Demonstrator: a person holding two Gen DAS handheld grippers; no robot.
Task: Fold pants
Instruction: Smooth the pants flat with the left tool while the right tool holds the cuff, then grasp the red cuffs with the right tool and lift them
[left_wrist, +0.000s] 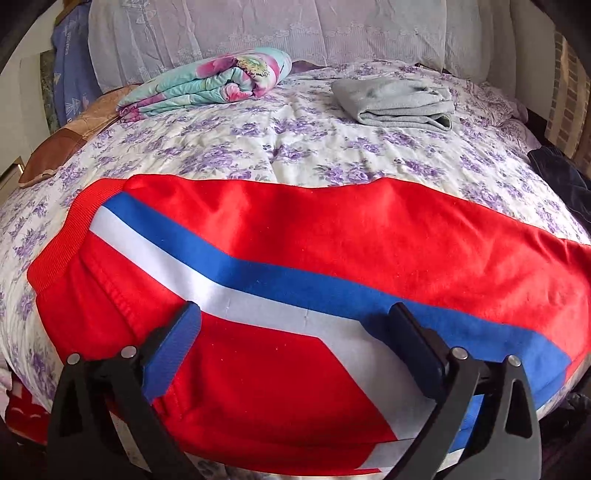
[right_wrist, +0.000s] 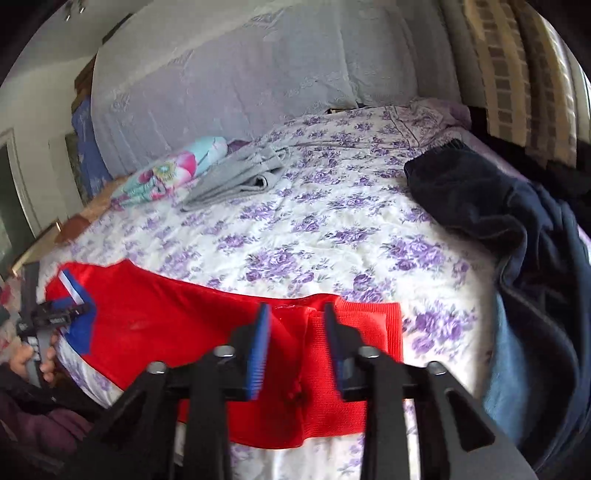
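Red pants (left_wrist: 332, 236) with a blue and white side stripe lie flat across the near edge of the bed. Their ribbed waistband (left_wrist: 62, 243) is at the left in the left wrist view. My left gripper (left_wrist: 295, 317) is open, its jaws wide apart just above the striped cloth. In the right wrist view the same pants (right_wrist: 177, 325) end in ribbed cuffs (right_wrist: 369, 328). My right gripper (right_wrist: 297, 314) is open over the cuffs and holds nothing. The left gripper (right_wrist: 55, 314) shows at the far left of that view.
The bed has a purple floral sheet (left_wrist: 295, 147). A folded floral quilt (left_wrist: 210, 81) and folded grey pants (left_wrist: 399, 103) lie at the back. Dark navy clothes (right_wrist: 517, 229) are piled at the right edge. A brown cushion (left_wrist: 48, 155) lies at the left.
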